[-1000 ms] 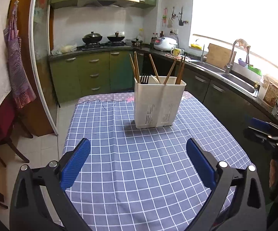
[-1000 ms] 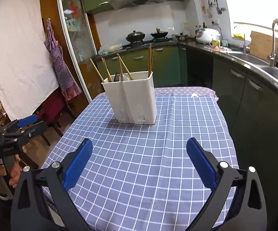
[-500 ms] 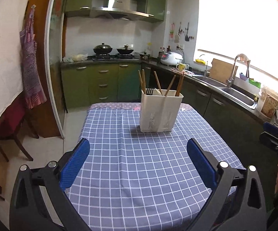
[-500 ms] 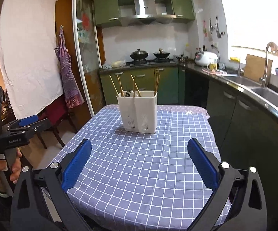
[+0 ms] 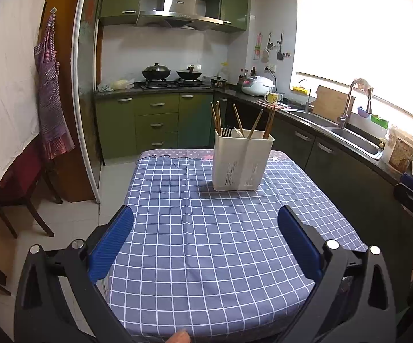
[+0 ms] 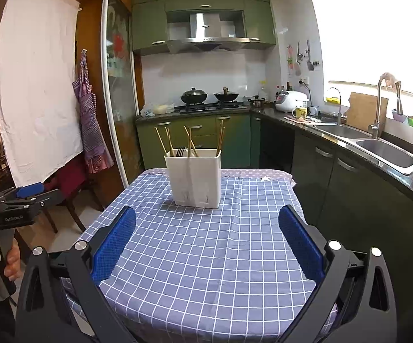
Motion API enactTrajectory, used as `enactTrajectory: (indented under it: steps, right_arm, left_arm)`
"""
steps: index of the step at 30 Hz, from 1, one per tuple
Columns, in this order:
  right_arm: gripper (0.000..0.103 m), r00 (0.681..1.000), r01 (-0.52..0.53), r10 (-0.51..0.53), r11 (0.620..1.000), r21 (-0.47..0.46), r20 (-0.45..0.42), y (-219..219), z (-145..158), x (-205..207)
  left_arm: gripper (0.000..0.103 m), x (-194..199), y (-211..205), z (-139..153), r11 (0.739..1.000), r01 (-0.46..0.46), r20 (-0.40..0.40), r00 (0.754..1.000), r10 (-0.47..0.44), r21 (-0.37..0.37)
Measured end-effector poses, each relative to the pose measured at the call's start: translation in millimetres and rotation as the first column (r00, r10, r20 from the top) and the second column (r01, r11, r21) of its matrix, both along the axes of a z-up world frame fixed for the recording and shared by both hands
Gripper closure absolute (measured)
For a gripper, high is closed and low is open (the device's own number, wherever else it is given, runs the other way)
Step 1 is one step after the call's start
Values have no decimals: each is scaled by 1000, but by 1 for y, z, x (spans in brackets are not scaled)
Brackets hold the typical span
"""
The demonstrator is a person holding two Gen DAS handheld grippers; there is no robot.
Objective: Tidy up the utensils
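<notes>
A white utensil holder (image 5: pixel 242 163) stands upright toward the far end of a bench draped in a blue checked cloth (image 5: pixel 206 243), with wooden chopsticks (image 5: pixel 217 118) and a dark fork (image 5: pixel 227 131) rising from its compartments. Both the left tool (image 5: pixel 205 217) and the right tool (image 6: pixel 207 220) hang over the bench's near edge, jaws spread wide and holding nothing, well apart from the holder.

I see one white utensil holder (image 5: pixel 242 163) on my counter (image 5: pixel 206 243). It holds six wooden chopsticks (image 5: pixel 218 118) and one black fork (image 5: pixel 227 131). Behind it sit two dark woks (image 5: pixel 156 72) on the stove, and one rice cooker (image 5: pixel 257 85).
</notes>
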State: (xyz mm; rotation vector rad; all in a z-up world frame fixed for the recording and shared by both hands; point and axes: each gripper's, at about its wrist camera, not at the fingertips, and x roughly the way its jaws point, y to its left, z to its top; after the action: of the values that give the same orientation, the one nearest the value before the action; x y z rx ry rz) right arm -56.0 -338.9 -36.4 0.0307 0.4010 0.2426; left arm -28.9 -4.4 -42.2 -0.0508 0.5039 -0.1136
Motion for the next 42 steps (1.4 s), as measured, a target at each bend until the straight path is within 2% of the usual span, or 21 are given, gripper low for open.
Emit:
enactTrajectory:
  steps: [9, 42]
  right_arm:
    - [5, 1000, 2, -3, 1000, -27, -18, 5, -5, 10]
    - [5, 1000, -19, 19, 999, -32, -21, 8, -8, 16]
  left_arm:
    - [7, 2, 5, -4, 1000, 9, -12, 1000, -9, -29]
    - [7, -5, -11, -3, 999, 31, 5, 1000, -31, 19]
